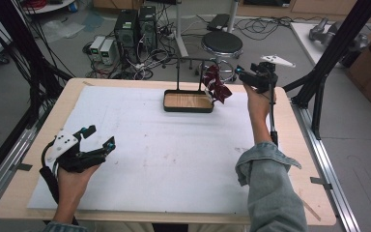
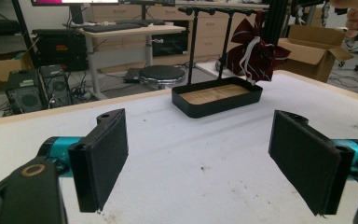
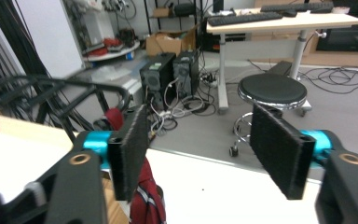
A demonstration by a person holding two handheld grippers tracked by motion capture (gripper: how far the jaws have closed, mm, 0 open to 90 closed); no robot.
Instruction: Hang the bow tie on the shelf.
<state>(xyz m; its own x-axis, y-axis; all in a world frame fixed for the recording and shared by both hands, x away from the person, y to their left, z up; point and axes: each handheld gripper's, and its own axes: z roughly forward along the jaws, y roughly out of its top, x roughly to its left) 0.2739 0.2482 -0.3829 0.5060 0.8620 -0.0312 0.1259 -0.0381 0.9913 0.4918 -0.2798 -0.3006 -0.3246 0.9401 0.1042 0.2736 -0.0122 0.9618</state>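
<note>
- White sheet (image 1: 140, 145) covers our table, and behind it the floor is full of computers, wires and a round stool (image 1: 221, 44).
- We use the tray (image 1: 188, 102) as our landmark. It is a black tray with a wooden bottom, at the far edge of the sheet. A thin black rack (image 1: 193, 60) stands up from it.
- A dark red cloth bow (image 1: 216, 85) with a white string hangs from the rack, over the right end of the tray.
- Our right gripper (image 1: 251, 75) is up in the air just right of the bow. Its jaws are wide apart and hold nothing.
- Our left gripper (image 1: 96, 137) is well away from the tray, low over the near left part of the sheet. Its jaws are wide apart too, with nothing between them.
- We think the bow is soft and very light. It will squash, bend and swing if we bump it.
- We think the best place to pinch is the tight middle knot, or the string by the rack, with a gentle squeeze.
</note>
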